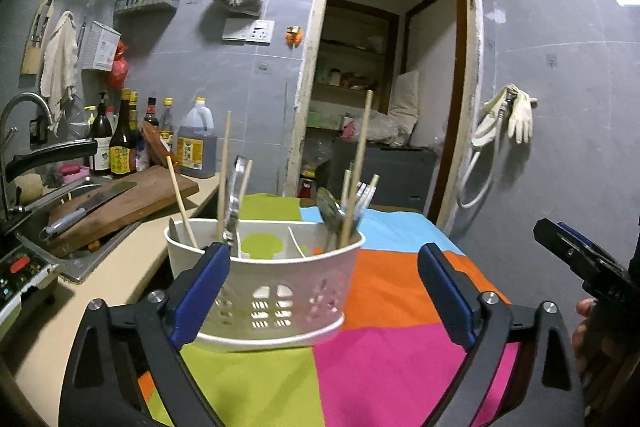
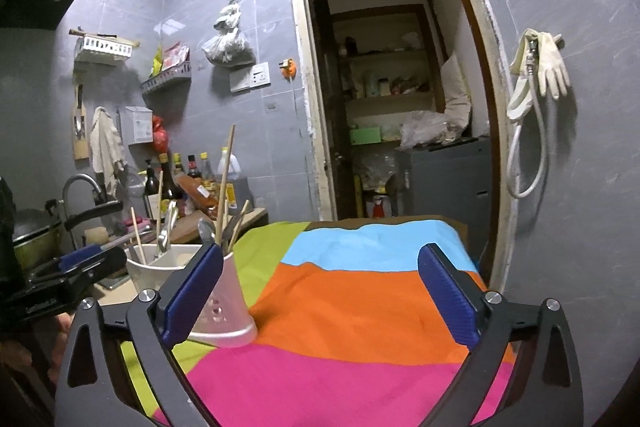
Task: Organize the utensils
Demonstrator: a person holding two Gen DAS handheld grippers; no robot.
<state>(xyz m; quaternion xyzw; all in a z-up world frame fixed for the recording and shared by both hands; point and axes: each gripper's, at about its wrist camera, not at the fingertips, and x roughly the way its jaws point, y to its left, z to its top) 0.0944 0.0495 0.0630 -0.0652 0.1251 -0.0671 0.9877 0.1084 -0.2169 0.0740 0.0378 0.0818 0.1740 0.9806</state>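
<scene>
A: Well, nearest us both claws are spread and holding nothing. Our left claw (image 1: 324,291) hangs just before the white utensil holder (image 1: 272,283); our right claw (image 2: 320,291) faces bare cloth, with that holder (image 2: 188,287) off to its left.

B: Agreed. We judge the sorting late or paused: chopsticks (image 1: 360,171), a metal spoon (image 1: 330,215) and other pieces already stand in the holder's compartments, and we see no loose utensil on the colourful cloth (image 1: 400,327) covering the worktop.

A: So our next move calls for finding whatever remains, or checking that each kind sits in its own compartment.

B: Farther back, a knife (image 1: 88,207) lies on the cutting board (image 1: 160,195) over the sink.

A: Beyond it, the sauce bottles (image 1: 122,143) carry labels, but we cannot read them.
</scene>
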